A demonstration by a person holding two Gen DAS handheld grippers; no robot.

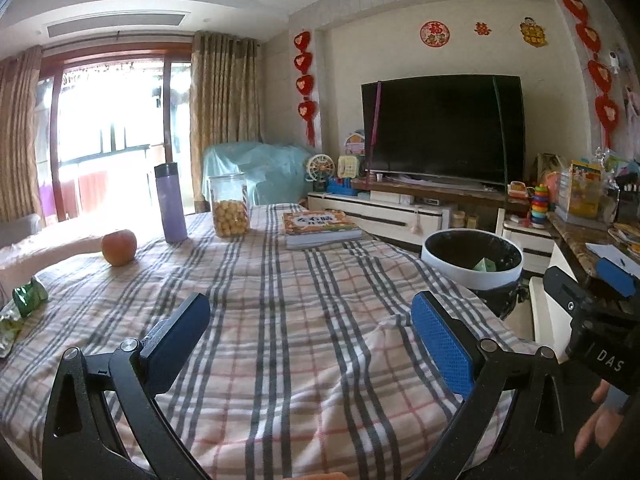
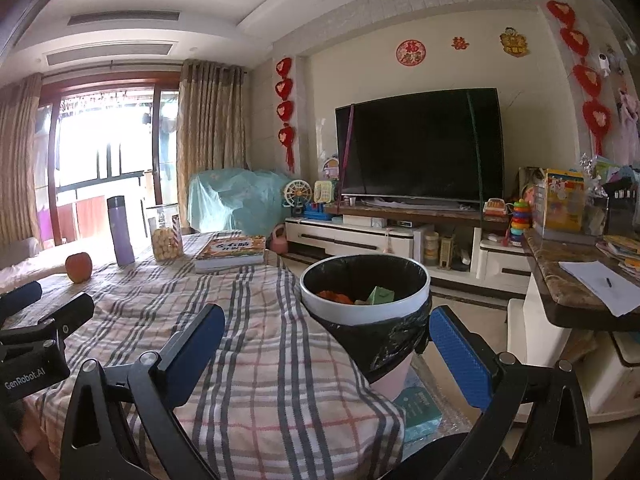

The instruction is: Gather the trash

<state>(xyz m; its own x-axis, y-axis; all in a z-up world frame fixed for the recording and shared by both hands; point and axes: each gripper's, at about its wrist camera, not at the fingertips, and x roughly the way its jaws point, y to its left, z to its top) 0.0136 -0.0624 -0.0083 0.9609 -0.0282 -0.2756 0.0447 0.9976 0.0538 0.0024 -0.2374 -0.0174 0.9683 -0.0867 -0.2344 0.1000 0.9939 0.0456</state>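
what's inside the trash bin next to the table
The trash bin has a black liner holding a green carton and something orange. Anything beneath them is hidden by the rim and the liner's shadow.

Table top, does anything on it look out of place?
Yes. Crumpled green wrappers lie at the table's left edge, loose trash among the tidy apple, bottle, jar and book. Nothing looks spilled.

Place: home living room | shown by: television point(image 2: 420, 146), curtained balcony door point(image 1: 108, 128), red wall decorations point(image 1: 305, 80), toys point(image 2: 520, 216)
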